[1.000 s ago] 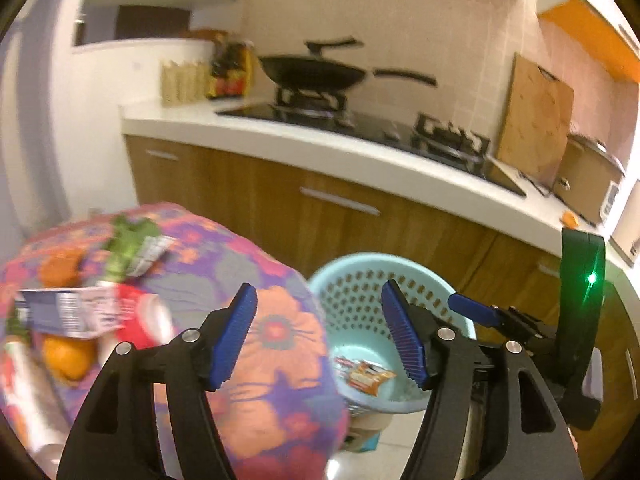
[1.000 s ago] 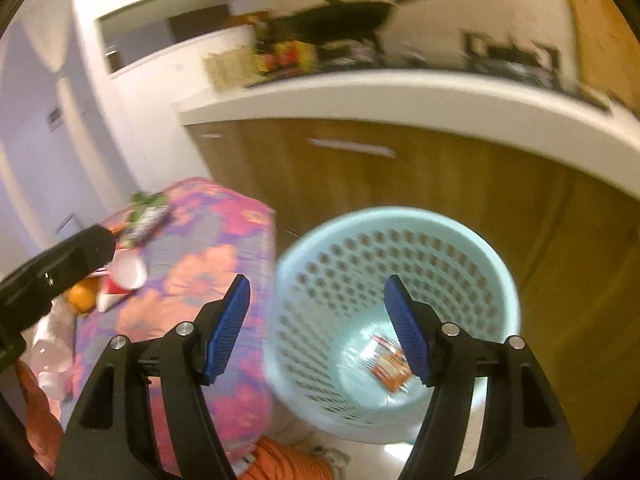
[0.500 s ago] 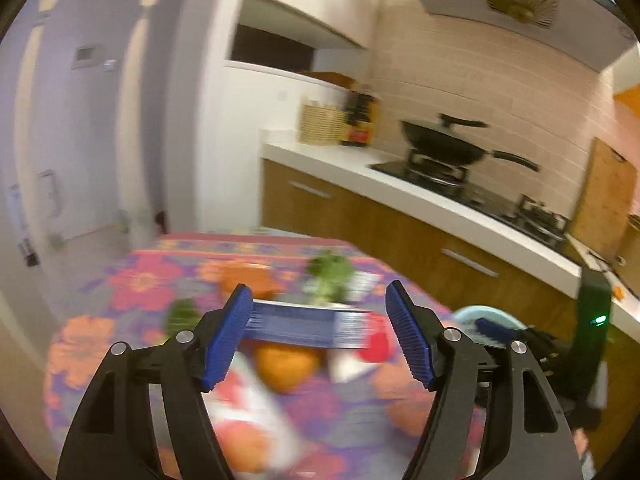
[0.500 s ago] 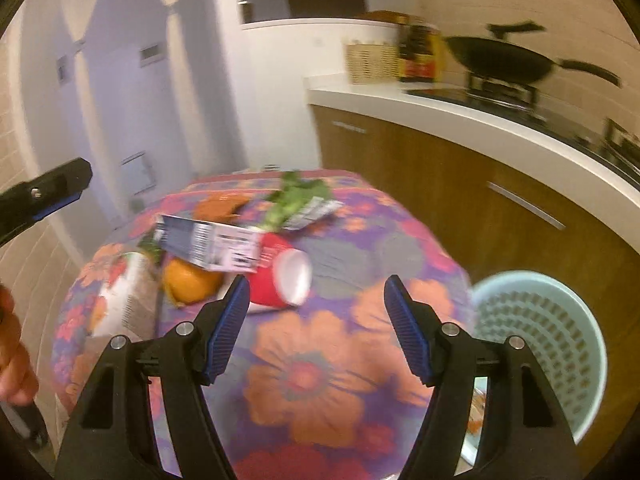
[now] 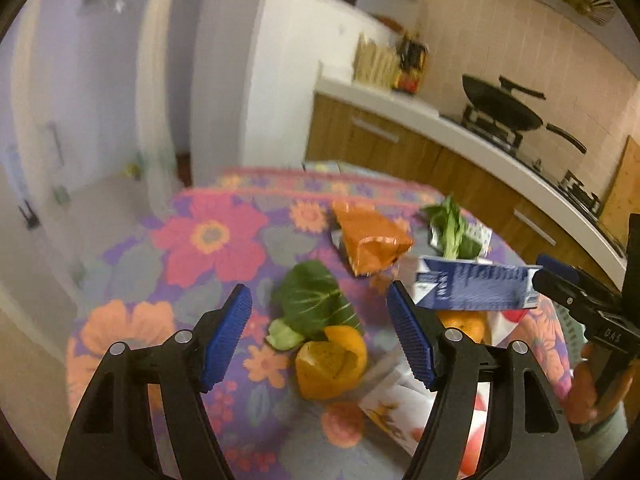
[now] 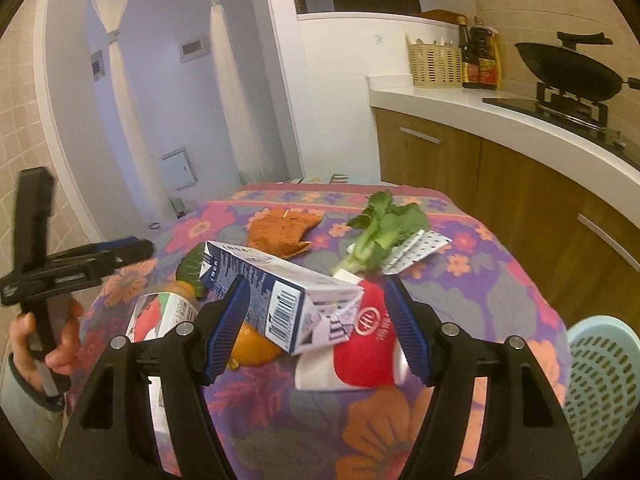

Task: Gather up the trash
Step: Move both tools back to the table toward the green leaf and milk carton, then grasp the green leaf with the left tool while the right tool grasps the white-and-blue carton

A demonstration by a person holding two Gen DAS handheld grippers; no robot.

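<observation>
- Both views have swung off the pale blue basket (image 6: 600, 384) and onto the flowered table (image 5: 208, 236); left jaws have opened a little further, nothing between them.
- Left wrist view: my left gripper (image 5: 320, 336) is spread and empty above the table. Between its pads show a green leaf (image 5: 312, 300) and an orange peel (image 5: 332, 364); orange wrapper (image 5: 372, 240) beyond; blue-and-white carton (image 5: 472, 288) to the right.
- Peel, by my judgement: light, limp, pinch across its upright rim. Leaf: soft, tears easily.
- Right wrist view: my right gripper (image 6: 316, 324) is spread, empty. The carton lies tilted over an orange (image 6: 252, 344); beside it a red-and-white paper cup (image 6: 360, 344) on its side.
- Carton, by my judgement: light, crushable, fairly stiff; take it across the narrow faces mid-body. Cup: flimsy, grip its rim gently.
</observation>
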